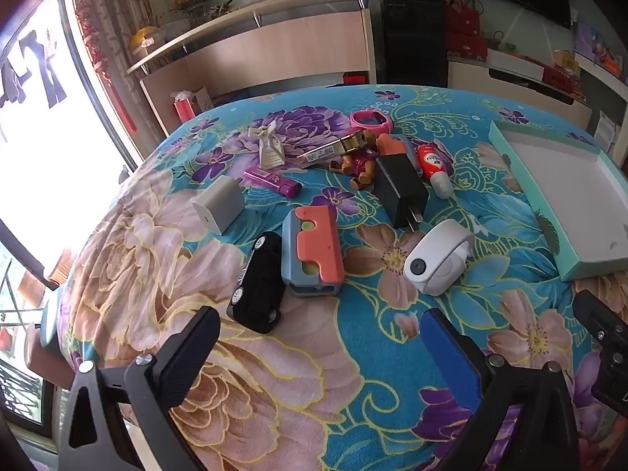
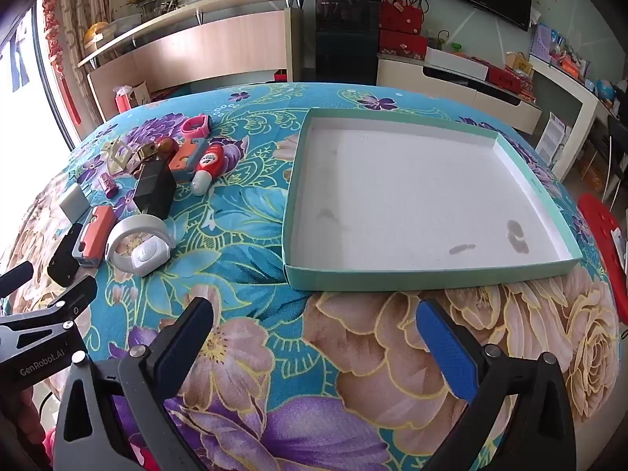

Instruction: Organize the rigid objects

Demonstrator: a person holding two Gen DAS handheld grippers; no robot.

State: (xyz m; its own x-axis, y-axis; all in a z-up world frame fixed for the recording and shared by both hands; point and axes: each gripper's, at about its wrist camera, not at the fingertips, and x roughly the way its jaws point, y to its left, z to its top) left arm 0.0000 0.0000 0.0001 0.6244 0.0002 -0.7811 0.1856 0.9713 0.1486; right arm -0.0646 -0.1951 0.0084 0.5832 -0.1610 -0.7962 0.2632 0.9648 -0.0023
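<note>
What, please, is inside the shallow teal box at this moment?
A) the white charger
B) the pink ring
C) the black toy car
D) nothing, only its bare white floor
D: the teal box shows only its stained white floor, while the small objects all lie on the floral cloth beside it.

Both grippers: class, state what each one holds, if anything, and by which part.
Nothing is held. The left gripper and the right gripper both have their jaws wide apart over the floral cloth.

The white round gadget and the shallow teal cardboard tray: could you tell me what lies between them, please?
Nothing: only bare floral cloth separates the white round gadget from the shallow teal cardboard tray, shown best in the right wrist view.
</note>
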